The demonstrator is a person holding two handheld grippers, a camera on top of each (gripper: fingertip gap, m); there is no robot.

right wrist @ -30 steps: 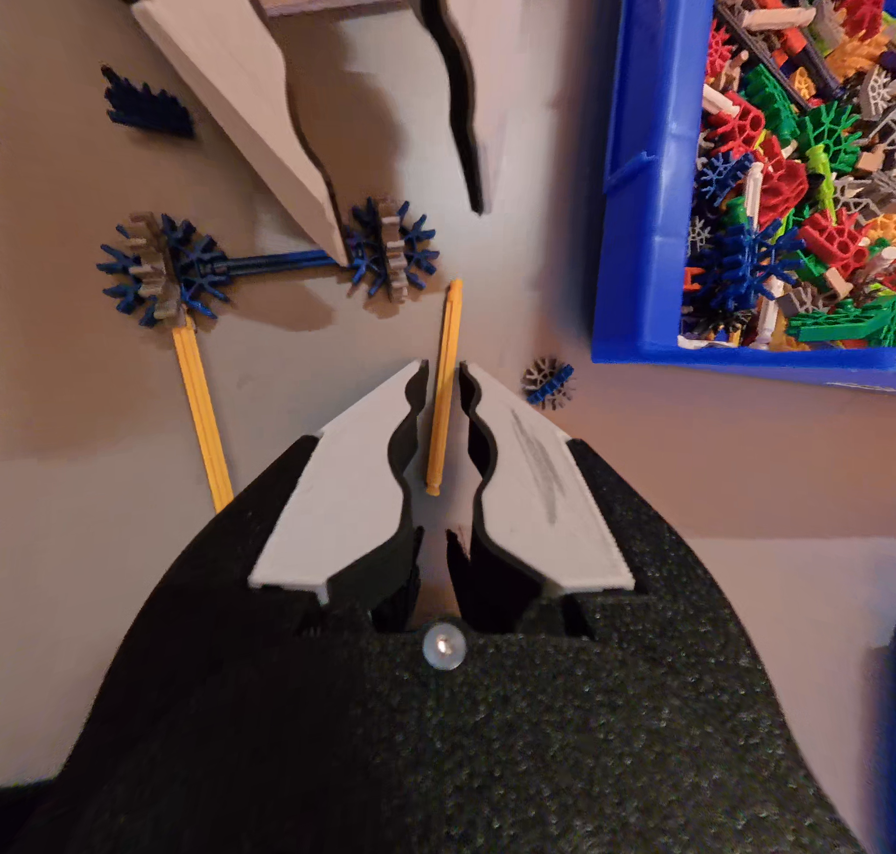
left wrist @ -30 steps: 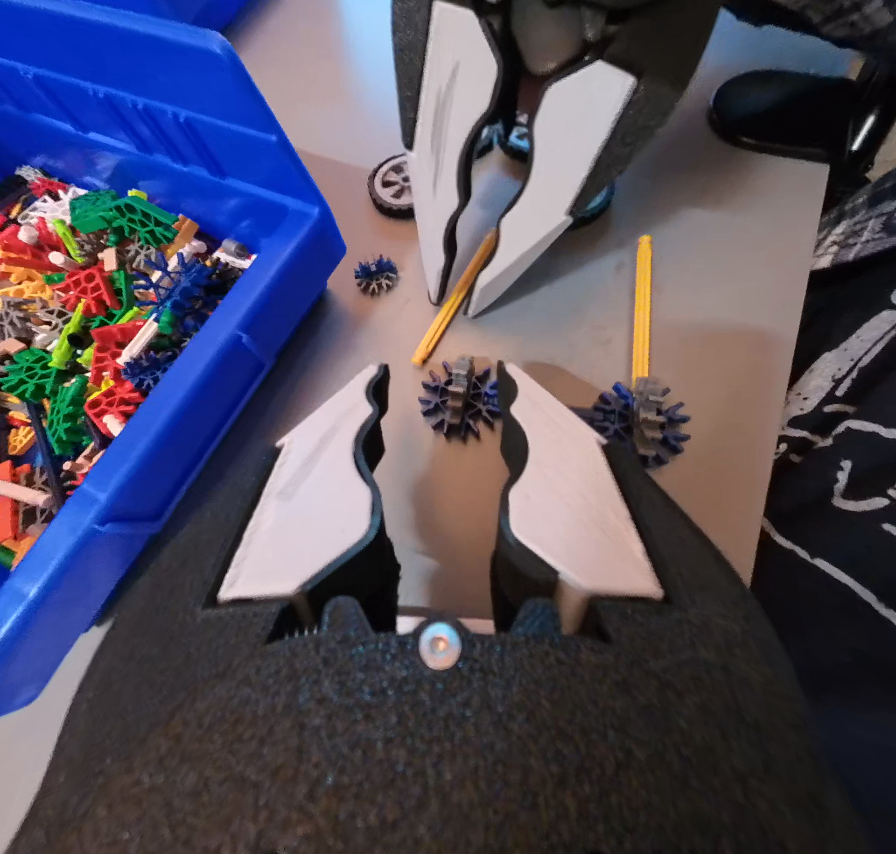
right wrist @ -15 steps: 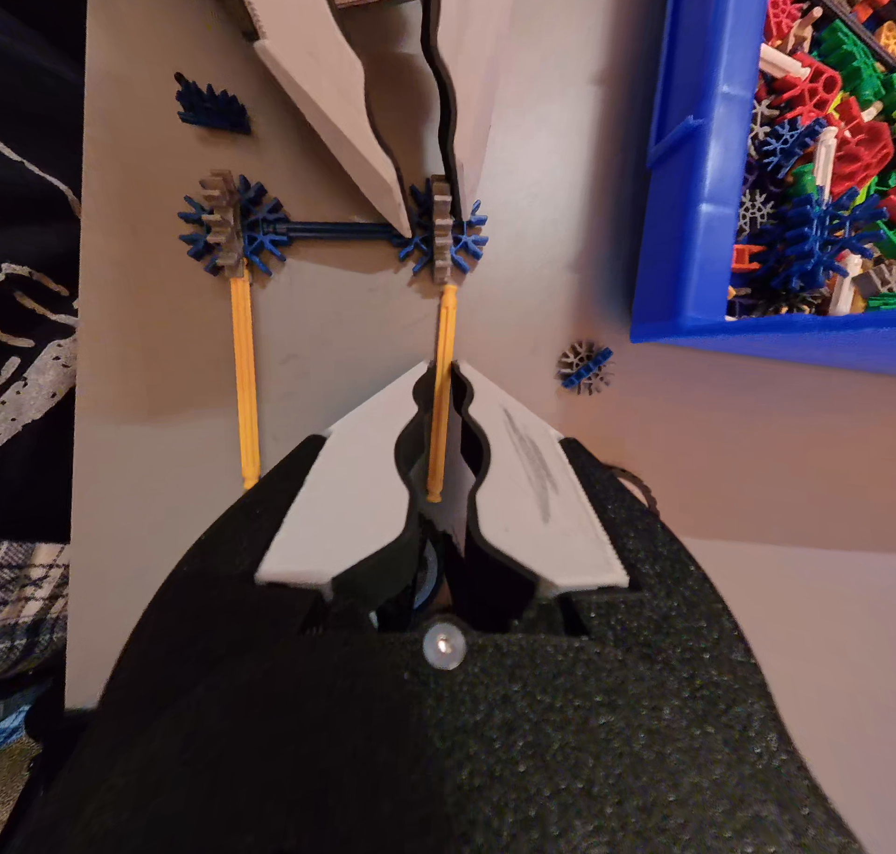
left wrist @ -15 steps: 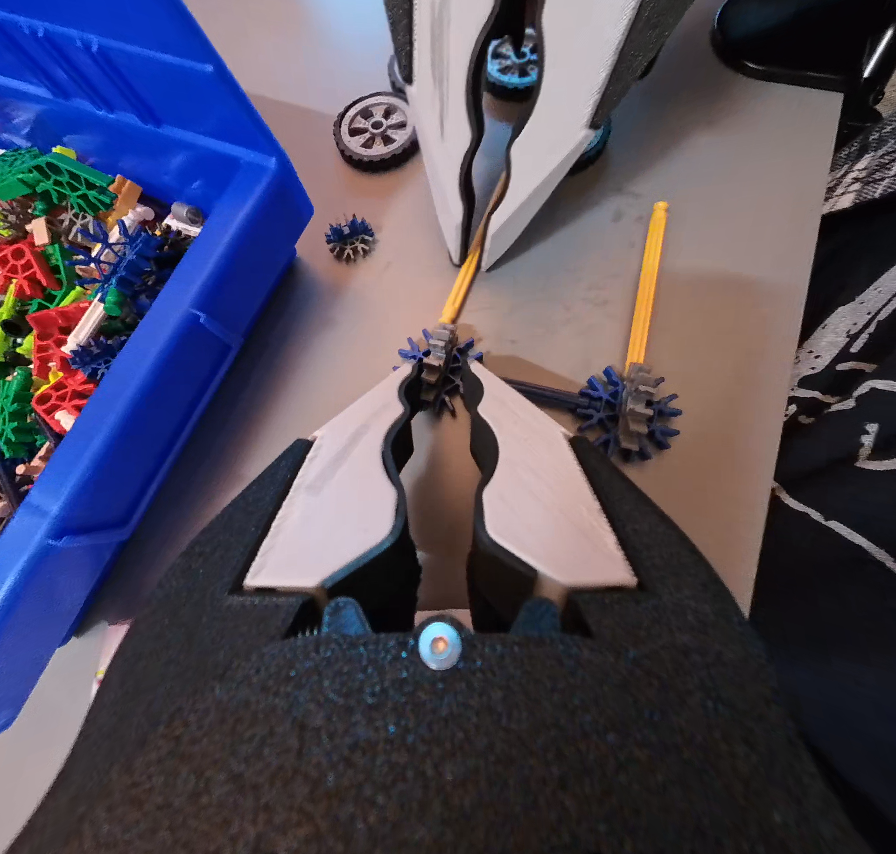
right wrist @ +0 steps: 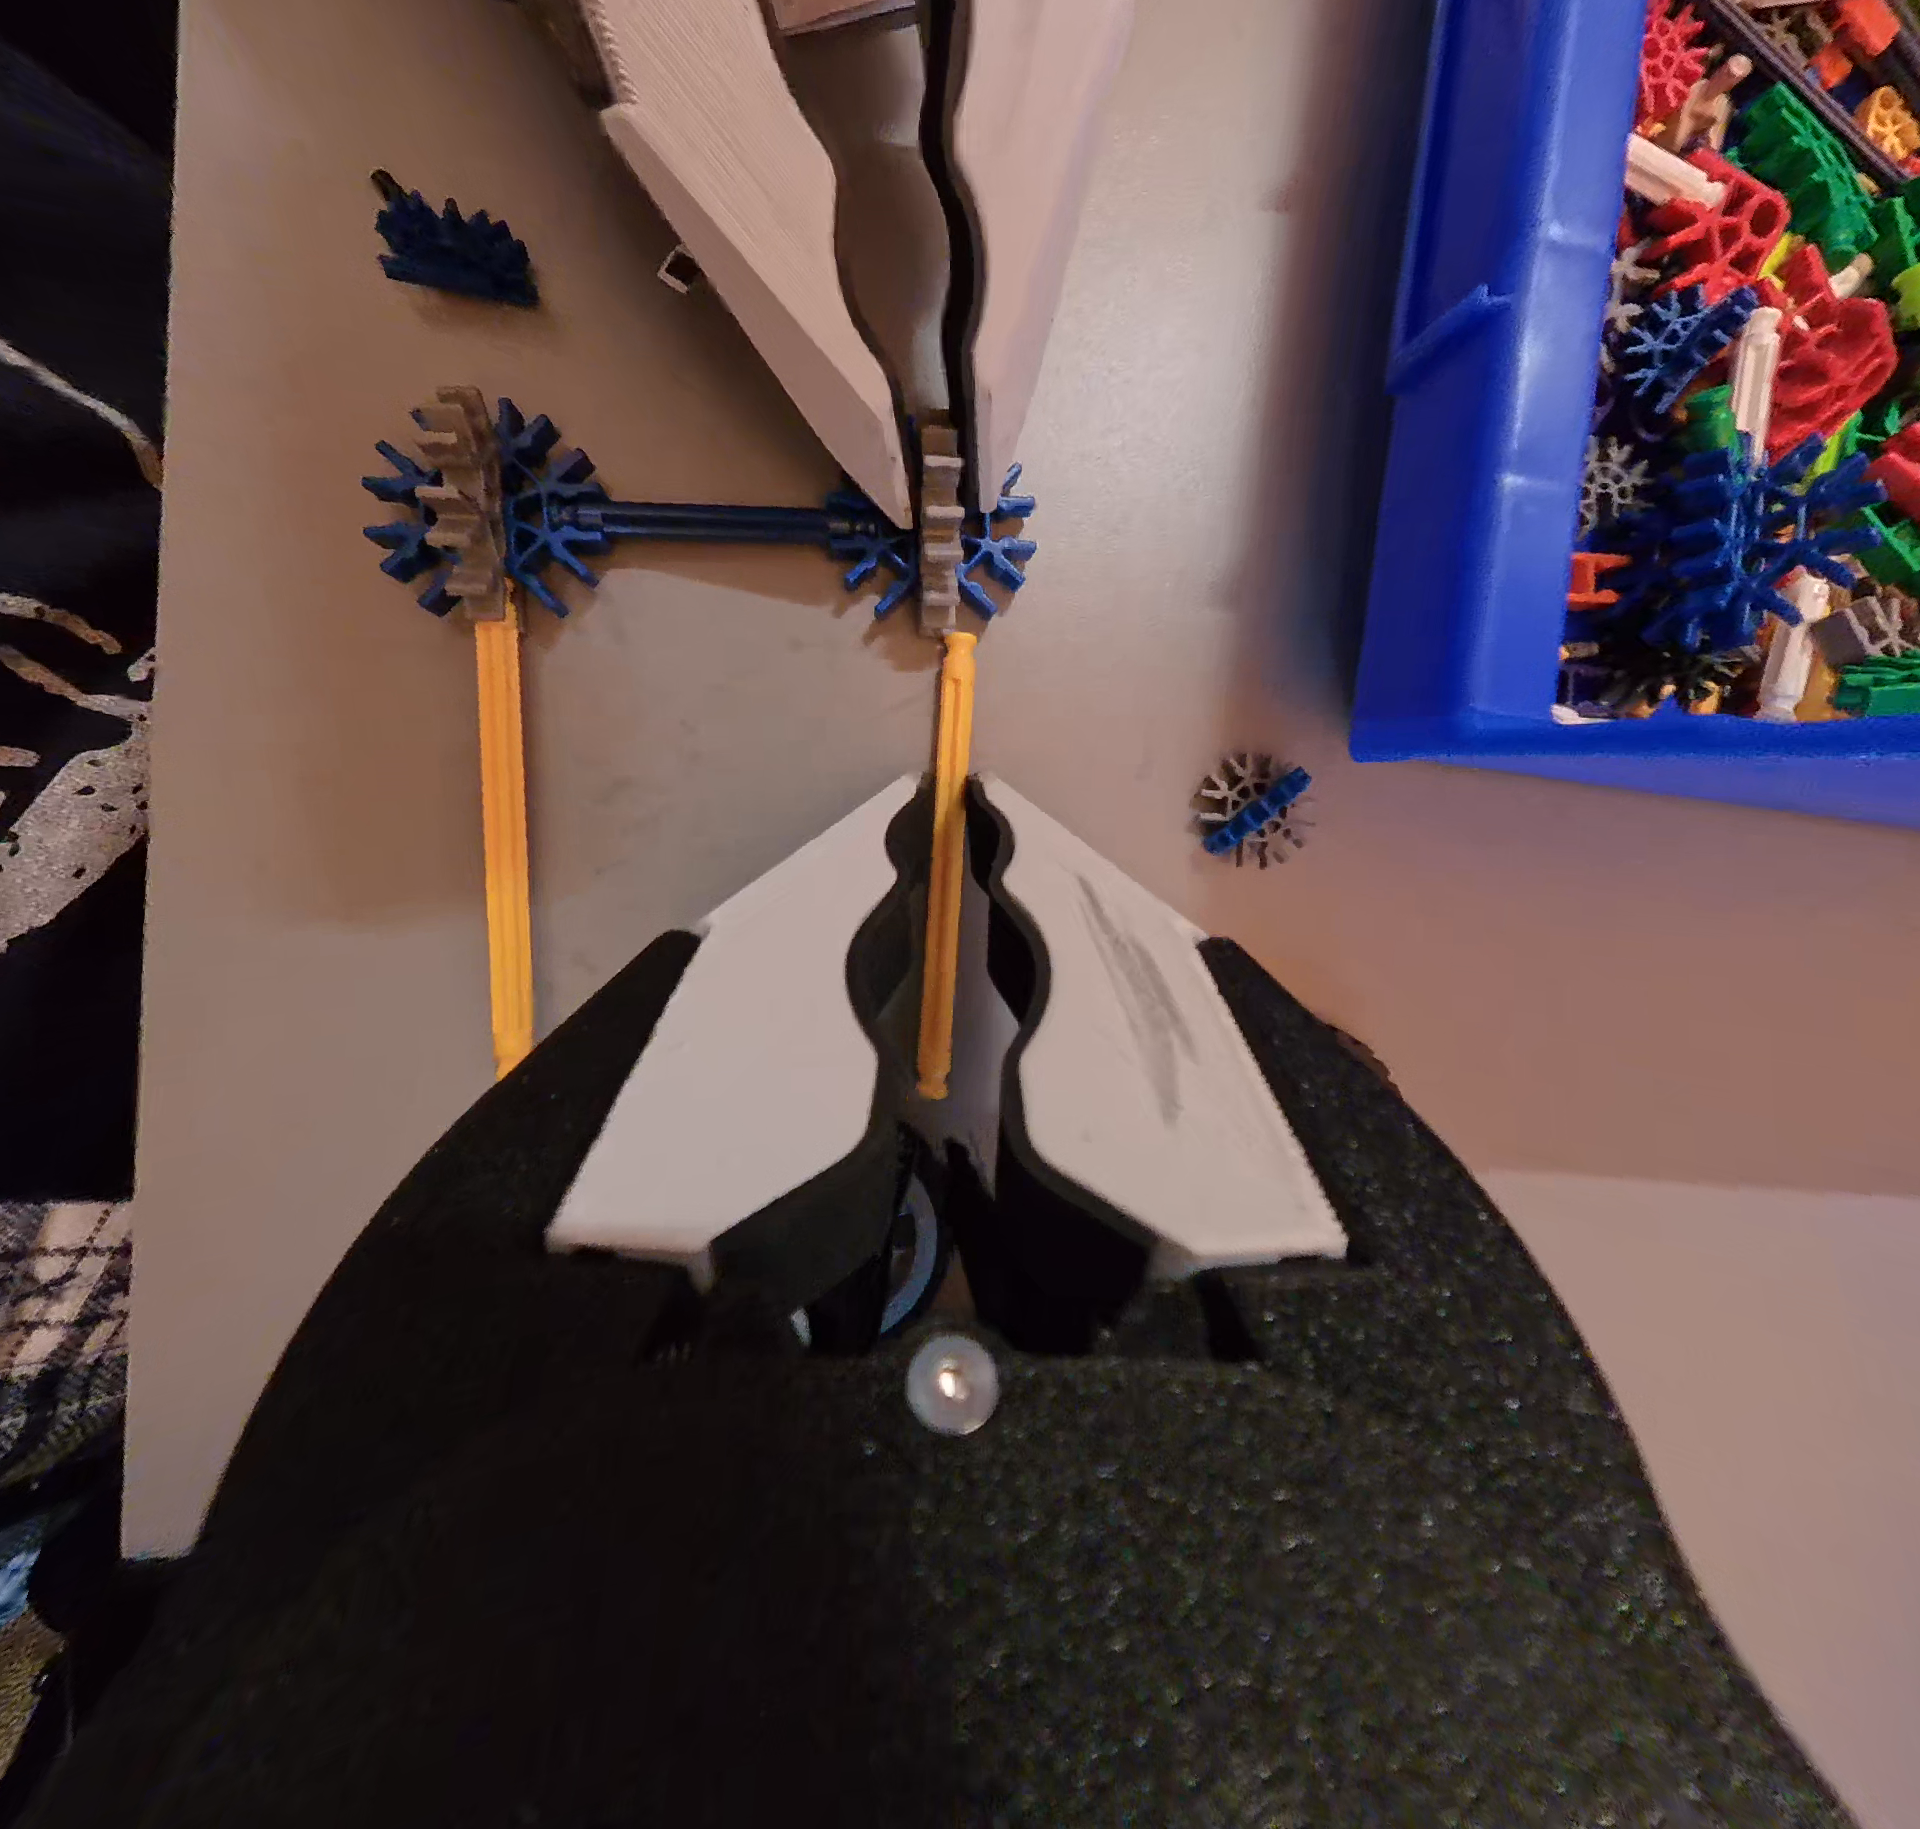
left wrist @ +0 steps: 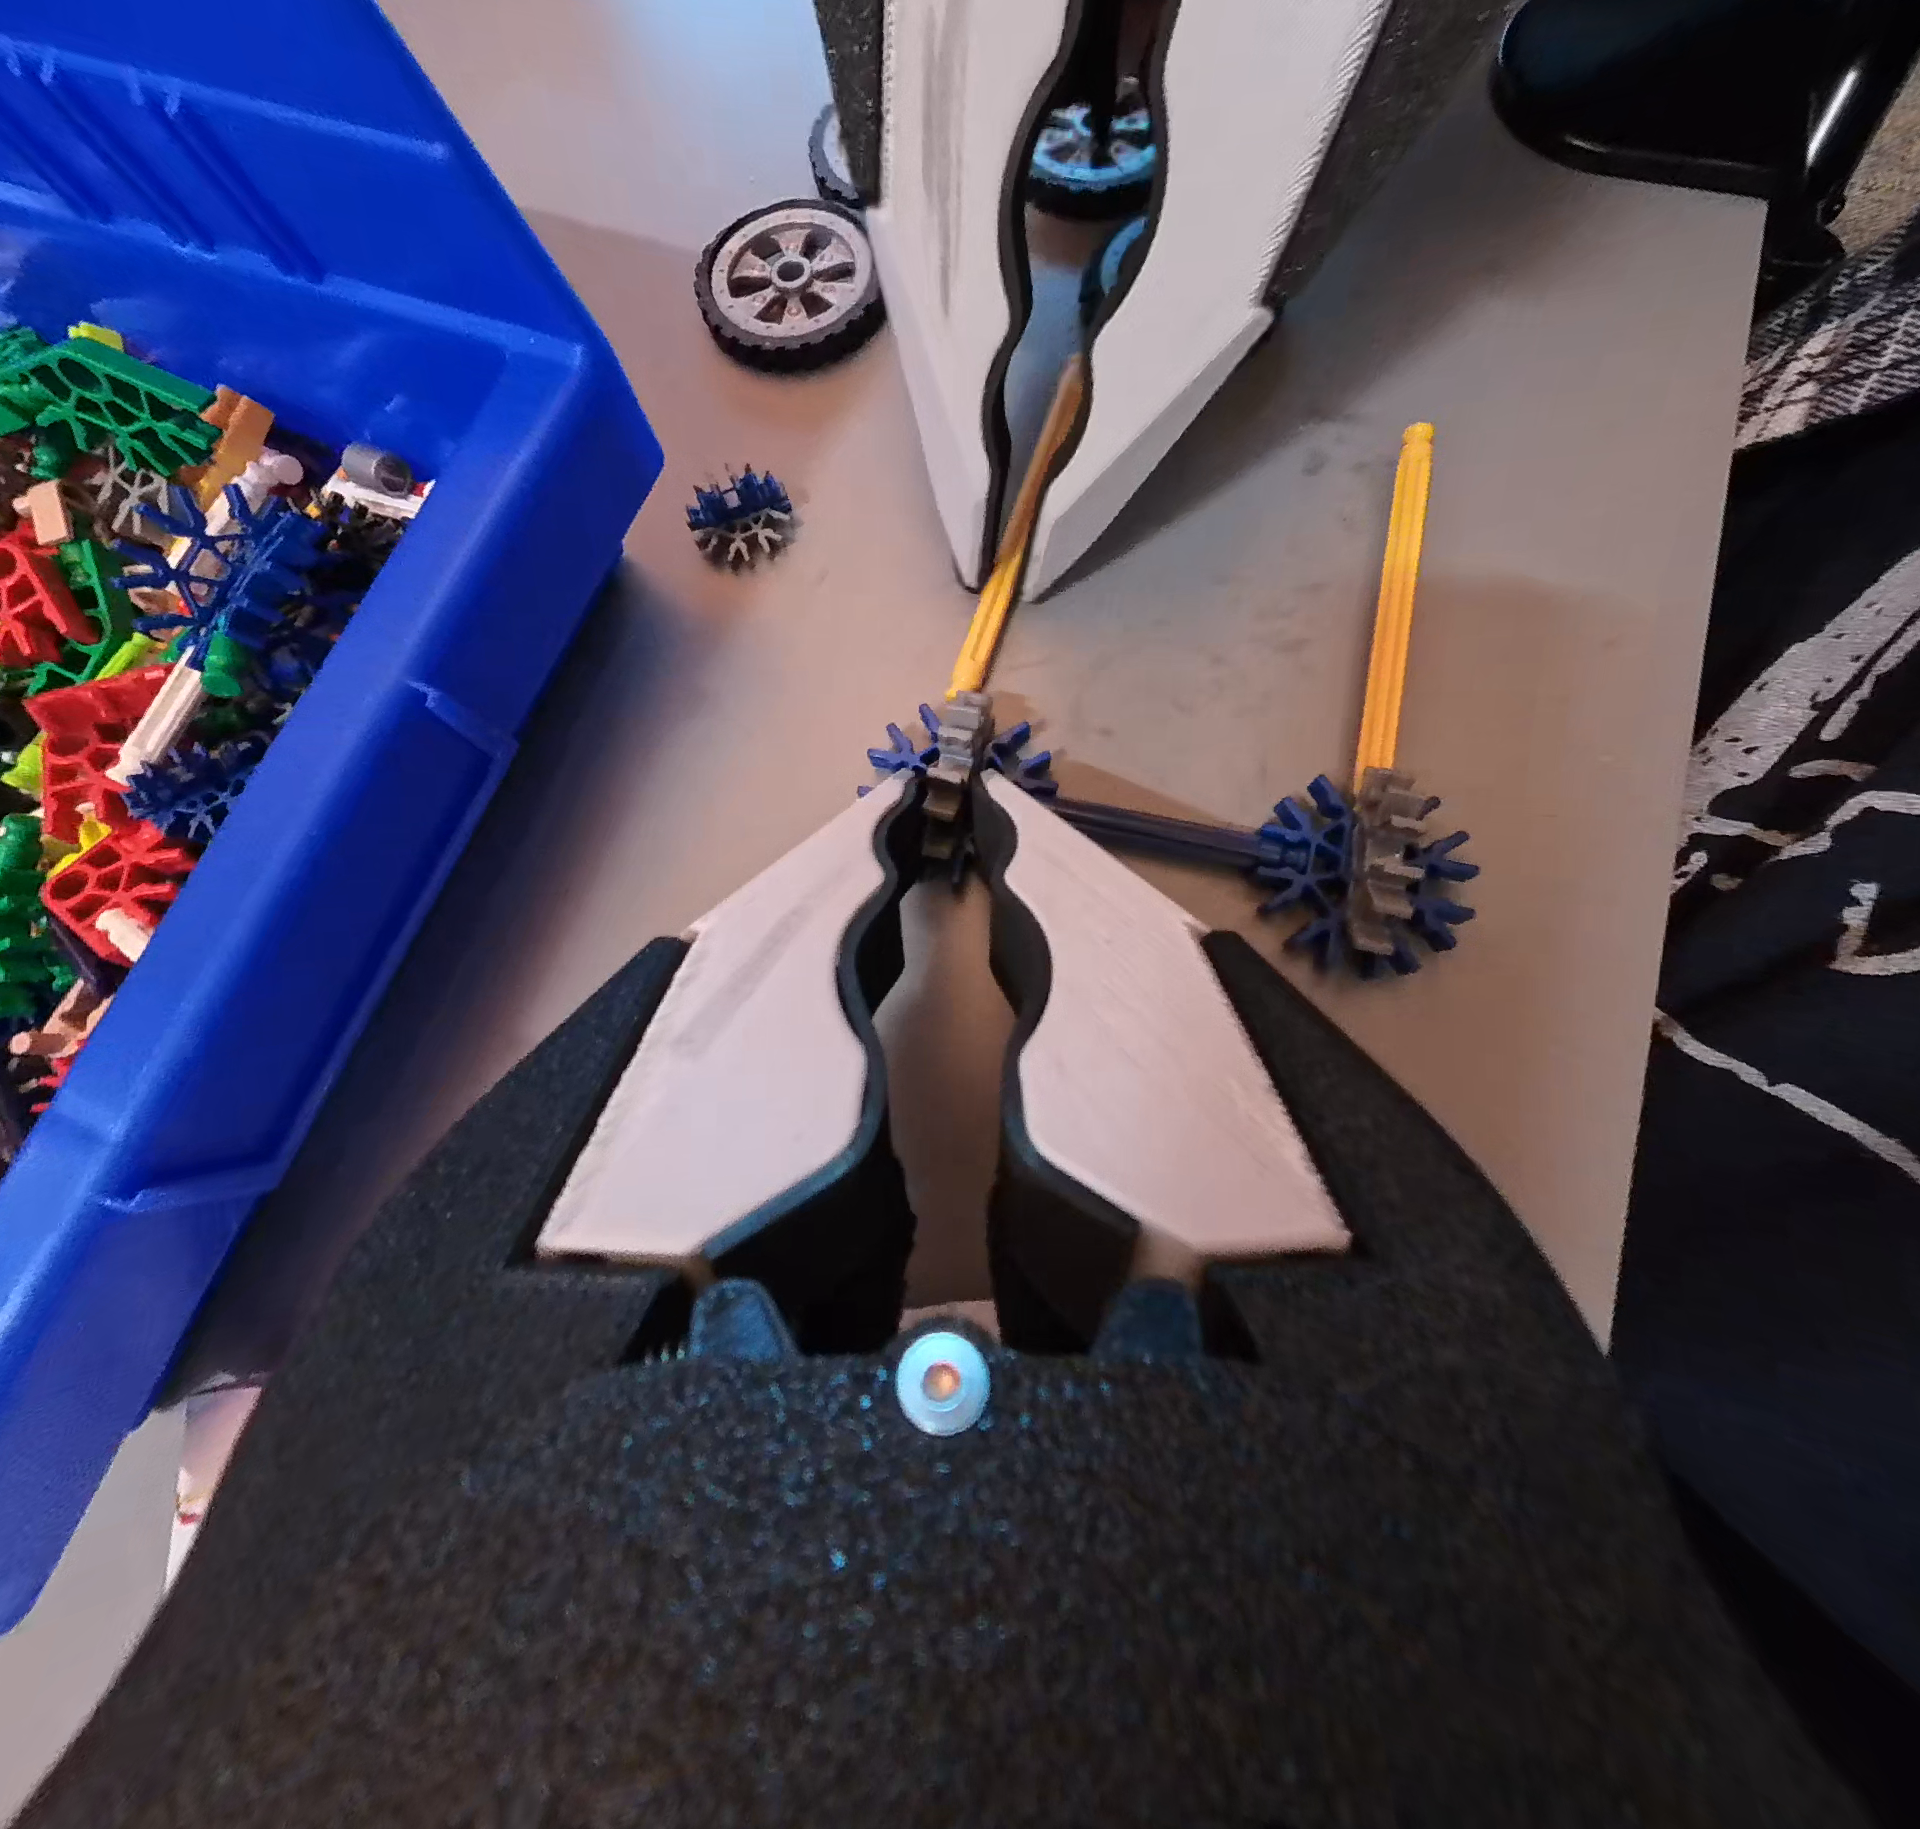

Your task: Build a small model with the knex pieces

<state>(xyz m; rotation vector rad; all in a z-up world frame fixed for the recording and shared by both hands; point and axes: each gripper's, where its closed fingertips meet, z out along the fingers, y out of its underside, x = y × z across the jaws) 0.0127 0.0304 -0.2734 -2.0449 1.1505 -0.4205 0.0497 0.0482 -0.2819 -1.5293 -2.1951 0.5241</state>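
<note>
The left claw (left wrist: 948, 811) is clamped on a grey gear (left wrist: 954, 771) sandwiched between blue snowflake connectors, its fingers pinching the gear from either side just above the desk (left wrist: 1195, 657). The right claw (right wrist: 943, 792) faces it from the opposite side and is closed on a yellow rod (right wrist: 948, 865), which lies along the claw's own line, its far tip pointing straight at the gear and touching or almost touching its lower edge; whether it is seated there cannot be told. A dark blue rod (right wrist: 717, 522) runs crosswise from this hub to a second gear-and-connector hub (right wrist: 478, 512), and a second yellow rod (right wrist: 501, 823) extends from that hub, parallel to the held one and lying on the desk. The left wrist view alone shows a grey-spoked wheel (left wrist: 792, 283) and a blue-rimmed wheel (left wrist: 1091, 143) behind the right claw. The right wrist view alone shows a loose dark blue connector (right wrist: 452, 247) near the desk's edge. Both views show a small blue-and-grey connector (left wrist: 742, 528) lying apart near the blue bin (left wrist: 343, 803), which is full of mixed coloured building pieces.
</note>
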